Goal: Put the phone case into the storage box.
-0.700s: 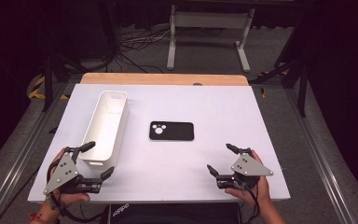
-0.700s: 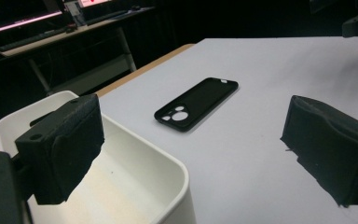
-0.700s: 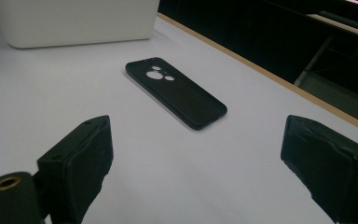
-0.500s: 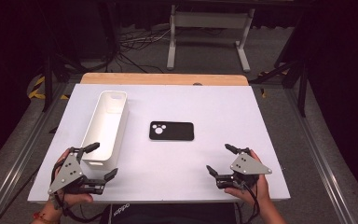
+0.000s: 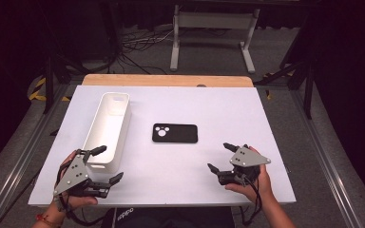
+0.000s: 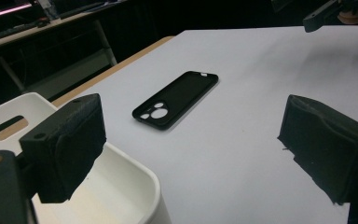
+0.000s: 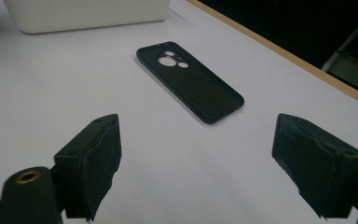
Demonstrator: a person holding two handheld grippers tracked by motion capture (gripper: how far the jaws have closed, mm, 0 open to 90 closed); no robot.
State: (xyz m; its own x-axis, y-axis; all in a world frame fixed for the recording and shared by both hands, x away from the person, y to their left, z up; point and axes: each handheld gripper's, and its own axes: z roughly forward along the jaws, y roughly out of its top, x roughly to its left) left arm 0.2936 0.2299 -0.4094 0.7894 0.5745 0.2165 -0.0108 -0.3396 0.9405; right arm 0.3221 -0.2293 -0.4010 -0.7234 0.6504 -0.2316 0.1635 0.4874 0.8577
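A black phone case point(image 5: 175, 133) lies flat in the middle of the white table point(image 5: 218, 109), camera cut-outs toward the left. It also lies ahead of both grippers' jaws: phone case point(image 6: 176, 98) and phone case point(image 7: 189, 82). A long white bin point(image 5: 107, 129) stands left of it, empty inside. My left gripper point(image 5: 108, 164) sits open at the table's front left, one jaw over the bin's near end point(image 6: 135, 186). My right gripper point(image 5: 222, 156) is open at the front right, nothing between its jaws.
A wooden strip point(image 5: 166, 80) edges the table's far side. Beyond it stand a metal stand point(image 5: 211, 28) and cables on the dark floor. Metal rails point(image 5: 24, 142) run along the table's sides.
The left gripper has shifted slightly right and toward the front edge. The right gripper has barely moved. Both stay open.
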